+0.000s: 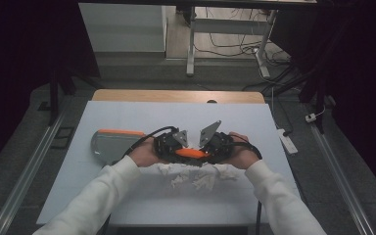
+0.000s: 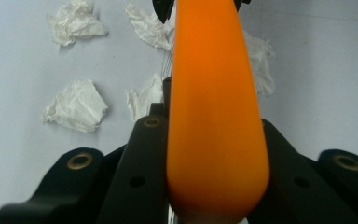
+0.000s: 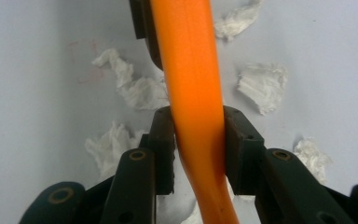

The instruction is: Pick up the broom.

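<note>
Orange handle [image 1: 192, 153]: a smooth, tapered orange piece held above the white surface [image 1: 127, 117], near the middle of its width and closer to the person's edge than to the far edge. It spans the gap between the two tools. What it belongs to cannot be told from the frames.

Left gripper [image 1: 169, 145]: seen in the high view just left of the orange handle, in the person's left hand [image 1: 144, 152]. In the left gripper view both black jaws stand narrow, pressed against the thick rounded end of the orange handle [image 2: 216, 116], one on each side. It is holding that piece.

Right gripper [image 1: 215, 147]: just right of the handle in the high view, in the right hand [image 1: 240, 152]. In the right gripper view its jaws are closed in on the narrower stretch of the orange handle [image 3: 193, 93], pads touching both sides. It too grips the piece.

Crumpled tissue pieces [image 1: 196, 177]: several white wads lie on the surface directly below and toward the person's edge from the grippers. The left gripper view shows some of them [image 2: 77, 106] scattered apart from one another; the right gripper view shows more [image 3: 263, 84] on both sides of the handle.

Dustpan [image 1: 112, 144]: a grey pan with an orange strip along its far side lies on the surface toward the left edge, beside the left hand.

White sleeves [image 1: 103, 196] enter from the near edge.
</note>
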The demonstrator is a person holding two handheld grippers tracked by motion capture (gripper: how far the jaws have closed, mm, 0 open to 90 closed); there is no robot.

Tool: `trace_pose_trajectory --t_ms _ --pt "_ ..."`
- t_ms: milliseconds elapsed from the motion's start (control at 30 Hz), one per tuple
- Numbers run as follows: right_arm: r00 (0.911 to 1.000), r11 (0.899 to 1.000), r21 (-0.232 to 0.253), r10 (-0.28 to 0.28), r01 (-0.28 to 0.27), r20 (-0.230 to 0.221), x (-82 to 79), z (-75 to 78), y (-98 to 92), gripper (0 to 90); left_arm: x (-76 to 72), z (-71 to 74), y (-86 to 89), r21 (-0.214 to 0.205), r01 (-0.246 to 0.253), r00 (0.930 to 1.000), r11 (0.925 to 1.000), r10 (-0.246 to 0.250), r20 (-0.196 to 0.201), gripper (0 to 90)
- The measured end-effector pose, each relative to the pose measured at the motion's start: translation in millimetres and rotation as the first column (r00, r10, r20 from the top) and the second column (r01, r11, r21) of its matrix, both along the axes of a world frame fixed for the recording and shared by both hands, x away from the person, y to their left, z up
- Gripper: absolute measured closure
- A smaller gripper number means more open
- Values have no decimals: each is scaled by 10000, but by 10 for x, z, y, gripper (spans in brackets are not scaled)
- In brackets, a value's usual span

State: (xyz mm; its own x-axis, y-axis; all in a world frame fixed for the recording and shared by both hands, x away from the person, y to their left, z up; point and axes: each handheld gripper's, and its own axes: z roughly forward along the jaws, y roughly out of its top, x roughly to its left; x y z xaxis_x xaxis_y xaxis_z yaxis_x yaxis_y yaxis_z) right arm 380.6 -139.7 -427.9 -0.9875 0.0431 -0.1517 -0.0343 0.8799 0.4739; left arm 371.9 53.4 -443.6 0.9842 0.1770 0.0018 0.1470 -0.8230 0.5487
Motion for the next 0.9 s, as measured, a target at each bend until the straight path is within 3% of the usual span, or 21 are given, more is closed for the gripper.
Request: trace_pose_trajectory --t_ms 167,200,267,300,333,367,400,500,767,833,900 --pt "10000 10000 88 -35 36 -81 -30 39 -38 691 -6 48 29 -341 -90 9999 9994 95 136 723" --pt "9997 9996 165 -221 222 -47 -36 47 -47 692 -7 59 48 -439 -253 9993 9987 264 248 657" --pt "9987 9980 367 -508 506 35 -19 67 -84 694 -16 118 131 -665 -1005 9922 9927 1049 672 474" --pt "9983 9973 441 -582 580 39 -11 78 -104 694 -16 118 131 -665 -1005 9922 9927 1049 672 422" --pt "9972 9954 603 -745 738 90 -2 95 -137 695 -53 175 238 -991 -1744 9777 9797 1843 1011 375" --pt "9964 9942 665 -853 850 21 4 110 -160 695 -53 175 238 -991 -1744 9777 9797 1843 1011 347" --pt "9959 9930 760 -906 903 3 7 123 -182 695 -74 199 305 -1243 -1948 9728 9729 2079 1025 329" --pt "9939 9901 881 -1102 1090 83 4 148 -223 695 -201 238 535 -1825 -2780 9436 9431 3036 1317 315" --pt "9812 9747 1243 -1909 1859 293 59 213 -379 694 -667 100 1146 -2330 -4454 8625 8645 4841 1477 300" --pt "9773 9711 1265 -2083 2022 375 77 224 -394 694 -781 36 1270 -2398 -4704 8474 8493 5105 1458 283" --pt "9721 9662 1289 -2305 2233 436 100 236 -412 694 -884 -30 1391 -2557 -4973 8316 8290 5395 1318 275"
